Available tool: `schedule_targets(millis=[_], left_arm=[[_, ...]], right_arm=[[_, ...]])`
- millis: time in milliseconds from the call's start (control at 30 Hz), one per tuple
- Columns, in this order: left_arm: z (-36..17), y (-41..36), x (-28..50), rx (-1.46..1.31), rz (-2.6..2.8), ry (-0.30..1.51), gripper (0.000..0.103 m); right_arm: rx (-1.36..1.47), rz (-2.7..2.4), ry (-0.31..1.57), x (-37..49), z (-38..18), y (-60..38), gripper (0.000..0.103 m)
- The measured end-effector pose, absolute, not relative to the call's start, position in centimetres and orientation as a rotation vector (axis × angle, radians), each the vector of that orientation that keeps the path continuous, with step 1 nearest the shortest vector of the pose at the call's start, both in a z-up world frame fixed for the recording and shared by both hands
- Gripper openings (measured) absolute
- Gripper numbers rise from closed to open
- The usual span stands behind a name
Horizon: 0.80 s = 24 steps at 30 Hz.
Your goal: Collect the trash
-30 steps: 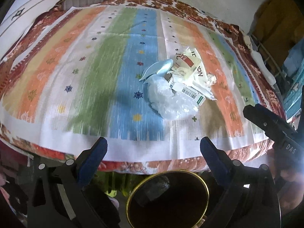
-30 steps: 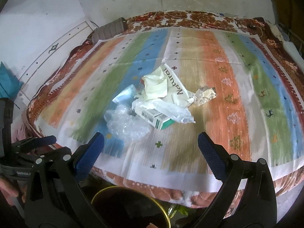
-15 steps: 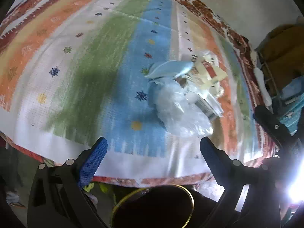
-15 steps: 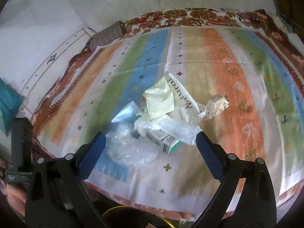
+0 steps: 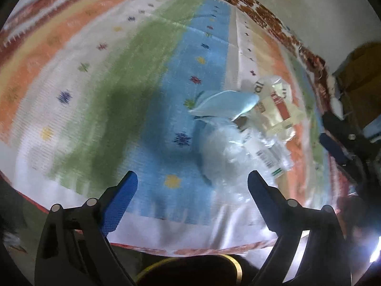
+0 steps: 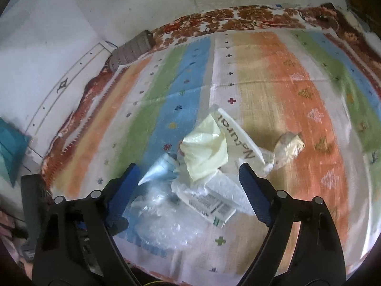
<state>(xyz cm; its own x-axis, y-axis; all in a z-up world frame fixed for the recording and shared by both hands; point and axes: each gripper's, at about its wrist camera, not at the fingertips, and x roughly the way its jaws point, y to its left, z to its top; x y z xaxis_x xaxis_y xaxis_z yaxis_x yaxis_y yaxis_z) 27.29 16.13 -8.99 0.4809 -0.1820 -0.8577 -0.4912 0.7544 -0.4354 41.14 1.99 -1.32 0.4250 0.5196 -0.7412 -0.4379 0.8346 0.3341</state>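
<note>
Right tool [image 6: 188,186]: jaws wide, closing around the trash pile [image 6: 204,166], pads not touching it. Left tool [image 5: 193,190]: jaws wide, empty, above the striped bedspread [image 5: 119,95].

Light: daylight, bright on my striped cloth [image 6: 297,100].
Glare: lower right, left cam.
Blur: motion smear, both.
Edges: fisheye-bent, dark.
</note>
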Motion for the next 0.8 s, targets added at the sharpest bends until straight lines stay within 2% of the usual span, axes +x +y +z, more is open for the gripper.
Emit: schedule_targets(millis=[67, 200, 400, 500, 567, 633, 667, 733, 800], left_arm=[[-9.3, 16.0, 27.5, -0.763, 0.189, 1.078, 0.091], [-9.4, 14.4, 28.3, -0.670, 0.209, 1.097, 0.086], [-10.7, 15.7, 28.4, -0.795, 0.211, 1.080, 0.081], [-11.0, 15.0, 28.8, -0.785, 0.184, 1.092, 0.075], [-11.1, 14.8, 28.9, -0.774, 0.187, 1.091, 0.066], [-11.3, 14.9, 29.0, -0.787, 0.178, 1.091, 0.048], [-11.4, 15.0, 29.1, -0.796, 0.170, 1.089, 0.043], [-11.6, 15.0, 29.1, -0.797, 0.164, 1.084, 0.022], [-11.3, 15.0, 29.2, -0.791, 0.152, 1.077, 0.016]], right_arm=[[0.059, 0.581, 0.955, 41.6, -1.6, 2.6, 0.076], [0.032, 0.569, 0.960, 42.6, -2.3, 3.0, 0.074], [-0.013, 0.572, 0.975, 43.8, -3.3, 3.9, 0.060], [-0.039, 0.583, 0.989, 44.1, -3.9, 4.6, 0.047], [-0.060, 0.590, 0.998, 44.0, -4.5, 5.0, 0.034], [-0.070, 0.601, 1.004, 43.8, -4.9, 5.3, 0.028], [-0.075, 0.606, 1.004, 43.7, -5.1, 5.3, 0.023], [-0.086, 0.605, 0.995, 43.4, -5.2, 5.3, 0.019], [-0.082, 0.629, 0.991, 43.1, -5.2, 5.2, 0.012]])
